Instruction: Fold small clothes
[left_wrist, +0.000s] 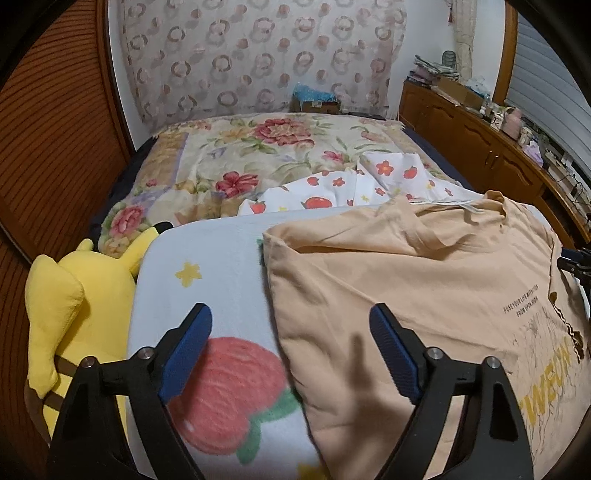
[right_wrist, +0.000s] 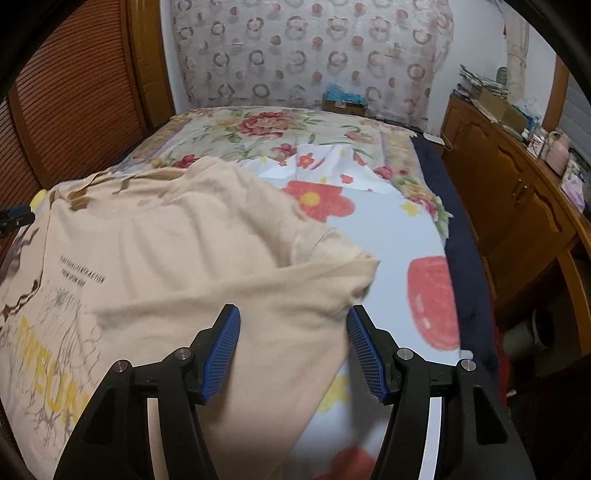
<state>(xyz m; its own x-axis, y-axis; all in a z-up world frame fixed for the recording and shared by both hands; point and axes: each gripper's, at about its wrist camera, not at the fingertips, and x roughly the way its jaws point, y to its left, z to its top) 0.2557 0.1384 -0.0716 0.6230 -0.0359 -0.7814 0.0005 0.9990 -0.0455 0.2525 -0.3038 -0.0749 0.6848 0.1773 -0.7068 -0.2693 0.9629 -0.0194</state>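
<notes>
**Both grippers open over the shirt**

Nearest us, the left gripper (left_wrist: 290, 354) and right gripper (right_wrist: 293, 350) gape, holding nothing. We see the floral bedspread (left_wrist: 229, 147), the pale blanket (left_wrist: 221, 273) on it, then 1 peach T-shirt (left_wrist: 406, 280) lying spread there.

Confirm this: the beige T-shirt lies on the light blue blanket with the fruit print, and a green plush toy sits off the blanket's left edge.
Wrong on one count: the plush toy is yellow, not green, as the left wrist view shows. The rest holds: the beige T-shirt lies on the light blue blanket with the fruit print, and the toy sits off its left edge.
</notes>
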